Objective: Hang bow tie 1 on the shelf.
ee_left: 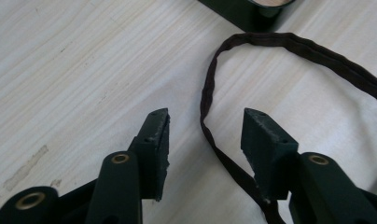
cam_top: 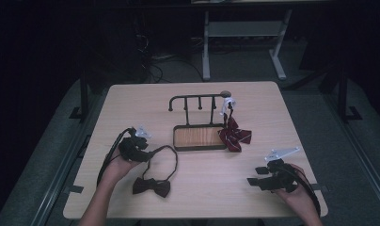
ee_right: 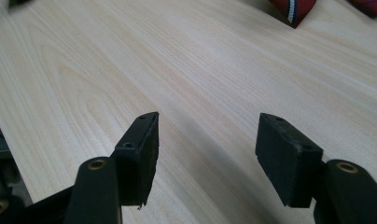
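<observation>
The left gripper [ee_left: 206, 123] stands open astride the dark bow tie's strap [ee_left: 210, 93], pads not touching it; the right gripper [ee_right: 207, 128] hangs open over bare table [ee_right: 214, 60].

Dark bow tie [cam_top: 152, 186] flat on table, strap [ee_left: 210, 100] looped.

No readable text, label, brand or number anywhere (table [cam_top: 254, 188] bare wood grain, bow tie [cam_top: 152, 186] plain dark).
</observation>
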The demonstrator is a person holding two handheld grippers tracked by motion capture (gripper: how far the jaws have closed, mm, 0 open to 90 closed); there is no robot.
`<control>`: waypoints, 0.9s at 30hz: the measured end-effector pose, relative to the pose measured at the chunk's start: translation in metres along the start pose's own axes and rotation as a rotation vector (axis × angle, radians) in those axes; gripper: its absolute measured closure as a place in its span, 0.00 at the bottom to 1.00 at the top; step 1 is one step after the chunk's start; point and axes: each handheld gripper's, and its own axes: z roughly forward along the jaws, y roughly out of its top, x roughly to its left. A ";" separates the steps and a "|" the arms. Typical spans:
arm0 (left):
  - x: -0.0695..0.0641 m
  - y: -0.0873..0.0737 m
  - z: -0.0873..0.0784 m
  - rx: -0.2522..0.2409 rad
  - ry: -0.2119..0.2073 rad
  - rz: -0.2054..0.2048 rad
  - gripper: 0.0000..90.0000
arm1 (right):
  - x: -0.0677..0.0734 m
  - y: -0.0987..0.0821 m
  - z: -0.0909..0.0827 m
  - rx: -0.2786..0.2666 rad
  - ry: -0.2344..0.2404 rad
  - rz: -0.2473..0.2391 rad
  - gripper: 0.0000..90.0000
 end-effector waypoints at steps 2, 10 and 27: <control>0.001 0.002 0.004 0.009 0.001 -0.003 0.61 | 0.000 0.000 -0.002 0.001 0.001 0.014 0.44; 0.003 0.004 0.013 0.048 -0.022 -0.014 0.69 | 0.000 0.000 -0.002 -0.012 -0.006 0.003 0.44; 0.005 0.004 0.020 0.098 -0.056 -0.002 0.95 | 0.002 0.001 -0.008 -0.057 0.000 -0.001 0.45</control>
